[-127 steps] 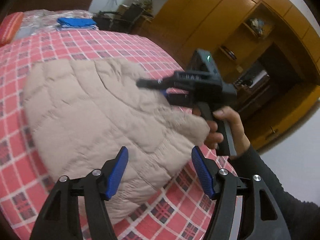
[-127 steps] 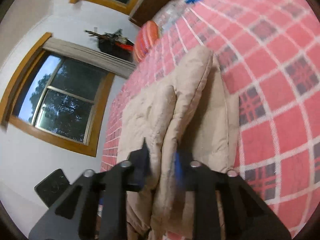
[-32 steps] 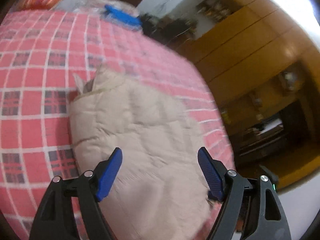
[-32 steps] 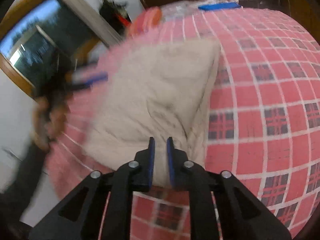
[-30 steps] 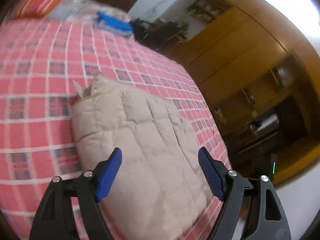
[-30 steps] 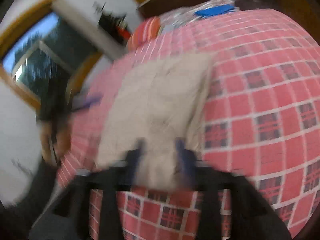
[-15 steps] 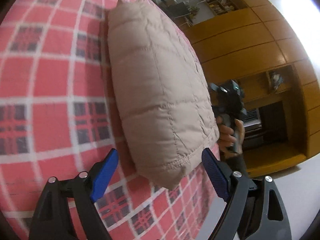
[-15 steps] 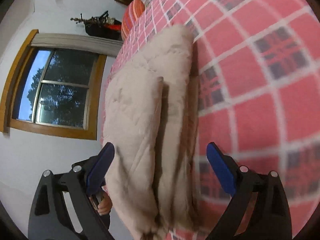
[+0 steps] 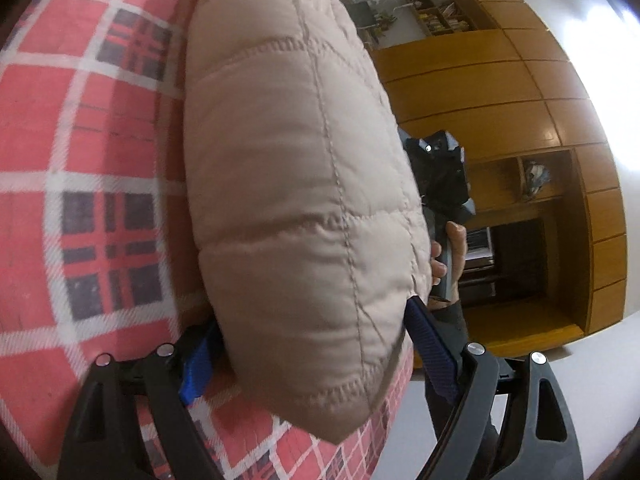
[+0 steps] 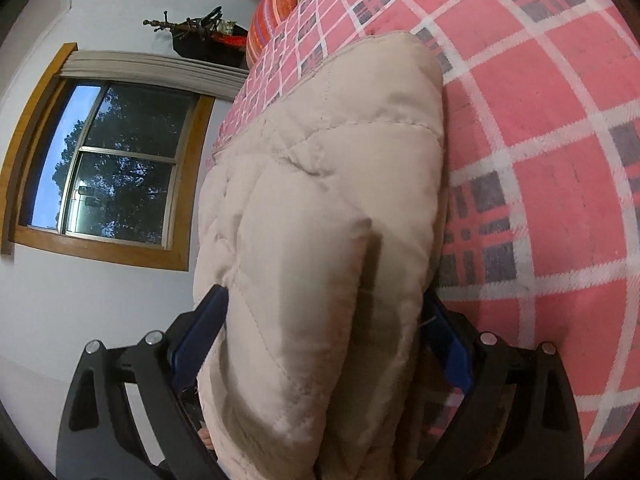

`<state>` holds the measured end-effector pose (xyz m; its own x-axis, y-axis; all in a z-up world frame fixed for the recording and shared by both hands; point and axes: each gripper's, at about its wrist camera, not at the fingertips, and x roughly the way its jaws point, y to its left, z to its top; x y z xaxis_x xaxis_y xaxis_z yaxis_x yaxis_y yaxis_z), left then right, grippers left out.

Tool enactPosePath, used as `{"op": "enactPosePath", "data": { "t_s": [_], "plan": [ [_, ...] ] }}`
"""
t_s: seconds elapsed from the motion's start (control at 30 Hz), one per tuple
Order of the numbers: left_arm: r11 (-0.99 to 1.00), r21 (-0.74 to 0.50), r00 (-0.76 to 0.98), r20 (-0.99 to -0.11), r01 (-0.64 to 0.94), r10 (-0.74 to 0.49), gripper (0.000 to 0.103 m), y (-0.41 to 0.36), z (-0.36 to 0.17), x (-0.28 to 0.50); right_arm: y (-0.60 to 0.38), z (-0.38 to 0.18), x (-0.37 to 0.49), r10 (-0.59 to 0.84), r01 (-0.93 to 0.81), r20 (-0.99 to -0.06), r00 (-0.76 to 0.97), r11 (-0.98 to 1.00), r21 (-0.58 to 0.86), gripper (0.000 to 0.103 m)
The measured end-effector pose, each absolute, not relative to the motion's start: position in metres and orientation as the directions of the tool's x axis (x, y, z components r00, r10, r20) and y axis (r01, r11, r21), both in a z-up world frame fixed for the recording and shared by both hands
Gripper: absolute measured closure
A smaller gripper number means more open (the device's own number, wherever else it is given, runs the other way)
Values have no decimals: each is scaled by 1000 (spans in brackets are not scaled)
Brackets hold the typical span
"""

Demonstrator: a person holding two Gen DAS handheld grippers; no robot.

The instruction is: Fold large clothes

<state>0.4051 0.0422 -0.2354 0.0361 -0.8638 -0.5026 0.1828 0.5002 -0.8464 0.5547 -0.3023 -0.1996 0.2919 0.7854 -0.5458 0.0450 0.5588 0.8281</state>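
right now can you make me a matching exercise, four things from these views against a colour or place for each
Things:
1. jacket
2. bedspread
3. window
4. wardrobe

Descriptions:
A. red plaid, under the folded bundle
B. honey-brown panels, beyond the right hand
C. beige, quilted, between open finger pads of left gripper and right gripper
D. wood-framed, dark trees outside

Pairs: 1-C, 2-A, 3-D, 4-B

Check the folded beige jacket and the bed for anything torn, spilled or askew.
Nothing stands out. The beige quilted jacket lies folded on the red plaid bedspread, with each open gripper's jaws around one end; no tear or spill is visible.
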Motion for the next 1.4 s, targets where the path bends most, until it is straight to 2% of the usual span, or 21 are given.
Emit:
{"op": "enactPosePath", "data": {
  "t_s": [0.07,0.1,0.13,0.23,0.33,0.77,0.97,1.13,1.23,1.27,1.4],
  "plan": [
    [514,-841,33,-516,170,-856,18,40,-235,406,-297,-198,555,781,35,-549,297,566,824,23],
    [523,-836,33,-525,165,-850,19,38,-234,407,-295,-198,554,794,26,-535,290,552,833,36],
    [534,-829,33,-536,169,-843,23,38,-233,407,-295,-196,553,798,24,-525,297,544,839,41],
    [567,-802,33,-572,189,-820,34,33,-226,406,-295,-191,549,800,11,-511,314,535,845,53],
    [582,-788,37,-588,200,-808,40,36,-218,404,-291,-180,541,794,-7,-506,337,539,842,59],
    [625,-733,86,-628,269,-773,41,80,-175,361,-212,-138,486,835,-118,-426,348,489,864,61],
    [640,-727,124,-632,250,-765,41,93,-176,355,-147,-141,454,870,-161,-401,286,456,875,61],
    [643,-730,142,-629,230,-765,41,135,-184,320,-105,-156,433,892,-165,-394,221,433,886,61],
    [651,-730,144,-635,210,-759,41,142,-194,315,-88,-171,428,889,-156,-417,189,446,881,61],
    [636,-750,140,-621,179,-771,40,147,-206,315,-86,-176,427,886,-147,-425,186,453,879,60],
    [596,-792,141,-580,133,-802,34,151,-229,318,-91,-187,429,870,-103,-449,202,475,874,47]
  ]
}}
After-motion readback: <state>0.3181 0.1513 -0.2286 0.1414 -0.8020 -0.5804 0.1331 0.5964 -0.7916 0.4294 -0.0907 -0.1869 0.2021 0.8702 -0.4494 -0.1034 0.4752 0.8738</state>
